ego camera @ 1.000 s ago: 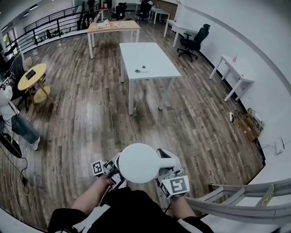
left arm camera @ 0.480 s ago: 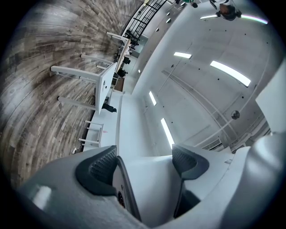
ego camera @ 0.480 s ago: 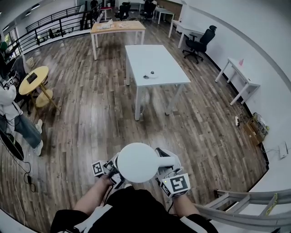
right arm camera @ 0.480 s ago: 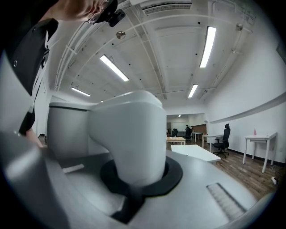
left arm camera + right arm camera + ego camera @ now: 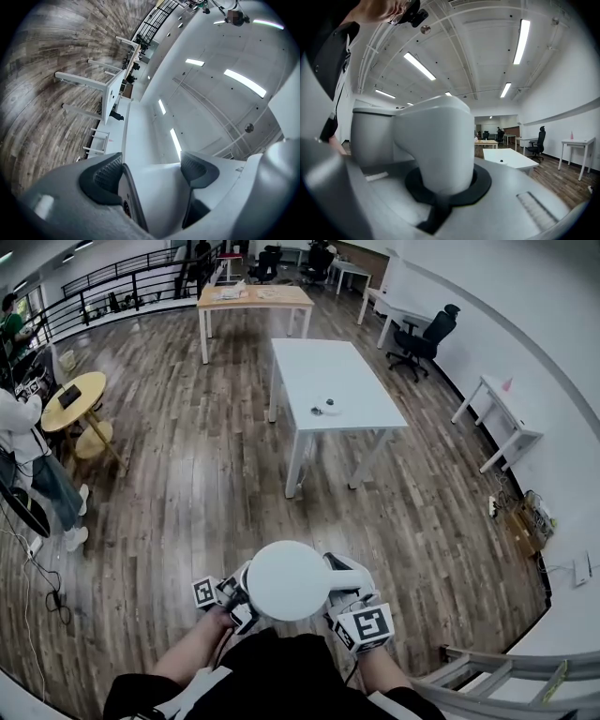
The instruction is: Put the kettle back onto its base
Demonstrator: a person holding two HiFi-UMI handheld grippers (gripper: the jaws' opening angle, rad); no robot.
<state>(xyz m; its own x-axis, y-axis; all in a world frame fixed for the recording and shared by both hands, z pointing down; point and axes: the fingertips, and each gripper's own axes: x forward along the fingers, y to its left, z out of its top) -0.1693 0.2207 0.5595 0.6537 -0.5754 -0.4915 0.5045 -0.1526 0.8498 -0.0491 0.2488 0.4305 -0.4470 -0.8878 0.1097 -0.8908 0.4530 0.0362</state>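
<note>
While the kettle (image 5: 288, 579) is hanging clear of any surface, the wooden floor (image 5: 206, 502) is lying open between the person and the white table (image 5: 352, 381). The table is standing well ahead, its long axis running away from the person. The kettle is being held low in front of the body, lid up, with its handle (image 5: 433, 136) pointing to the person's right. The right gripper (image 5: 349, 604) is clamping fully onto that handle, which is rising upright out of its jaws. The left gripper (image 5: 232, 596) is gripping the opposite side, with white kettle wall filling the gap between its pads (image 5: 107, 174). A small round object (image 5: 328, 409), probably the base, is sitting on the table's near half, ahead and slightly right of both grippers. The coming move is therefore calling for forward travel and then a level descent.
</note>
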